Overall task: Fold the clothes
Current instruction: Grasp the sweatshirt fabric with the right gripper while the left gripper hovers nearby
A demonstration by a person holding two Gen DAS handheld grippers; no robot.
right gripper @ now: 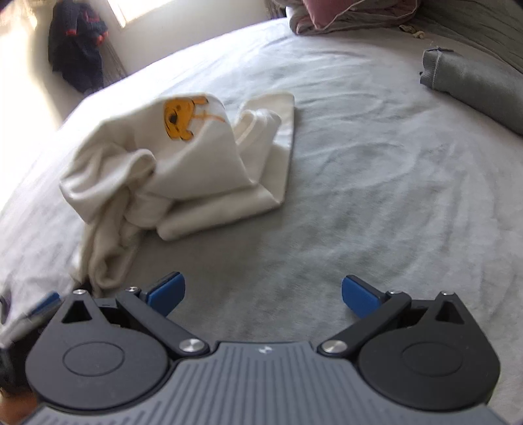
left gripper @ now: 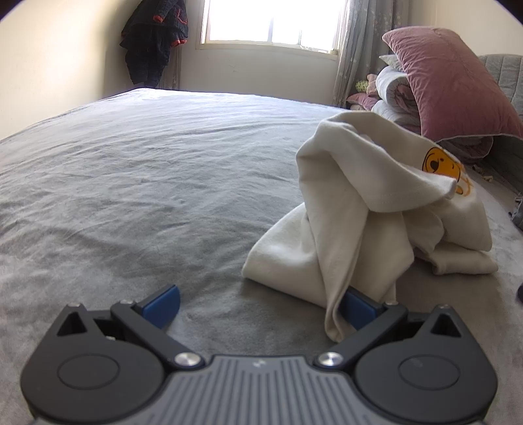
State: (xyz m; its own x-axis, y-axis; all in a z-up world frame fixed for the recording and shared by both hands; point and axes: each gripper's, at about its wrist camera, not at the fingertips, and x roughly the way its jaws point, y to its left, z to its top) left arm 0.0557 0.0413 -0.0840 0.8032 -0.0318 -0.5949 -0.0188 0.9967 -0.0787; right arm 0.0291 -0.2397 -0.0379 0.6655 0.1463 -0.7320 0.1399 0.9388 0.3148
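A cream shirt (left gripper: 369, 209) with an orange cartoon print lies bunched on the grey bed (left gripper: 147, 183), to the right in the left wrist view. My left gripper (left gripper: 260, 309) is open, and a hanging fold of the shirt drapes over its right blue pad (left gripper: 358, 309). In the right wrist view the same shirt (right gripper: 183, 170) lies crumpled ahead and to the left on the bed (right gripper: 359, 183). My right gripper (right gripper: 263, 296) is open above bare sheet with nothing between its pads. The left gripper's blue pad (right gripper: 45, 302) shows at the left edge there.
A pink pillow (left gripper: 454, 85) leans on rolled bedding (left gripper: 392, 98) at the bed's far right. A folded grey garment (right gripper: 474, 88) lies at the right of the bed. Dark clothes (left gripper: 153, 39) hang by the window (left gripper: 271, 23). A wide stretch of sheet spreads to the left.
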